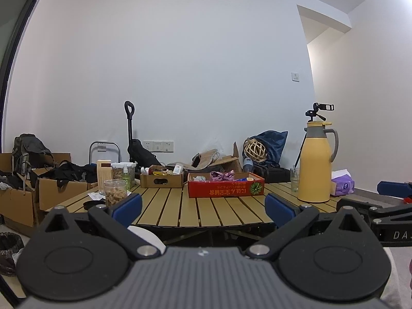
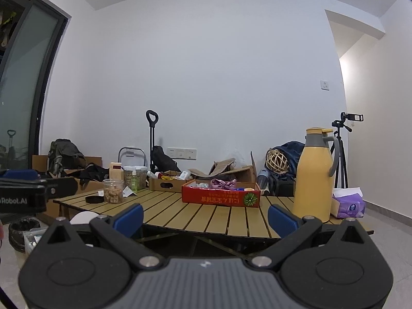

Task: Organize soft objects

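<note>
1. Blue pads tipped both tools: the left gripper and the right gripper each had jaws spread wide with nothing between them, held level short of the near edge of the slatted wooden table.
2. Nearest on the table stood a glass jar of brown chunks with a black lid lying beside it, and a tall yellow thermos jug at the right edge, with a purple tissue pack just past it.
3. Farther in, the red cardboard box sat mid-table; a bundle of purple cloth lay inside it with small white, blue and yellow items I could not identify. Just left of it stood a brown cardboard box holding assorted small things.
4. Beyond the table, bags and open cartons lay against the white wall, with a tripod at the right.
5. Judgement on the step: the soft cloth lay in the red box already, and no soft piece showed loose on the slats. That would fit a sorting finished and the tools drawn back, or one where the box's contents awaited sorting. The views did not settle which.
6. Any reach toward the red box would call for clearing the jar and jug, and soft cloth would need a deep pinch, since it sags and slips.
</note>
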The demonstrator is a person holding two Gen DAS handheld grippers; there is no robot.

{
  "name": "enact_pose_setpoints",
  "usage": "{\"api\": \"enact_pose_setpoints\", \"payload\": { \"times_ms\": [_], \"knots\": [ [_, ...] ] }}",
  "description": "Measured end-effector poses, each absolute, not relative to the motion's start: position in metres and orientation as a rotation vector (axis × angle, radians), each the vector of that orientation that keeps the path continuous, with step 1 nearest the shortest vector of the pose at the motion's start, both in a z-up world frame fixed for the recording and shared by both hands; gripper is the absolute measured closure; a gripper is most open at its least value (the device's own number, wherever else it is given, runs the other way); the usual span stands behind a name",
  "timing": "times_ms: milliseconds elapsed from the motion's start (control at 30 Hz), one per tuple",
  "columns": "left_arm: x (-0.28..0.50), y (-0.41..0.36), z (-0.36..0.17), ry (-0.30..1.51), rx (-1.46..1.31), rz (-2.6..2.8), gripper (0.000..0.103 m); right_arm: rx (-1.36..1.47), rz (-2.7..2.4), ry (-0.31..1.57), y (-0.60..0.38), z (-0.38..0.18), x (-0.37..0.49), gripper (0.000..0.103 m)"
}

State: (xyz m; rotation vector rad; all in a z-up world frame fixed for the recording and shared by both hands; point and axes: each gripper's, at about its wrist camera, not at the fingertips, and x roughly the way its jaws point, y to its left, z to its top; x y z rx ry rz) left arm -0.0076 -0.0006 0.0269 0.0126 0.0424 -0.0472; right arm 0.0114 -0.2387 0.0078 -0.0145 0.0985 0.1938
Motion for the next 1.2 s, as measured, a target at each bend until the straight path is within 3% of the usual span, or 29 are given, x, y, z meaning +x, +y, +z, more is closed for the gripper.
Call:
{"api": "enact_pose_setpoints", "payload": {
  "times_ms": [1200],
  "knots": [
    [-0.018,0.003,0.023,0.037,0.006,-0.054,0.0,-0.011,0.195,0.104,-0.234,0.007,0.004,0.0]
  ]
}}
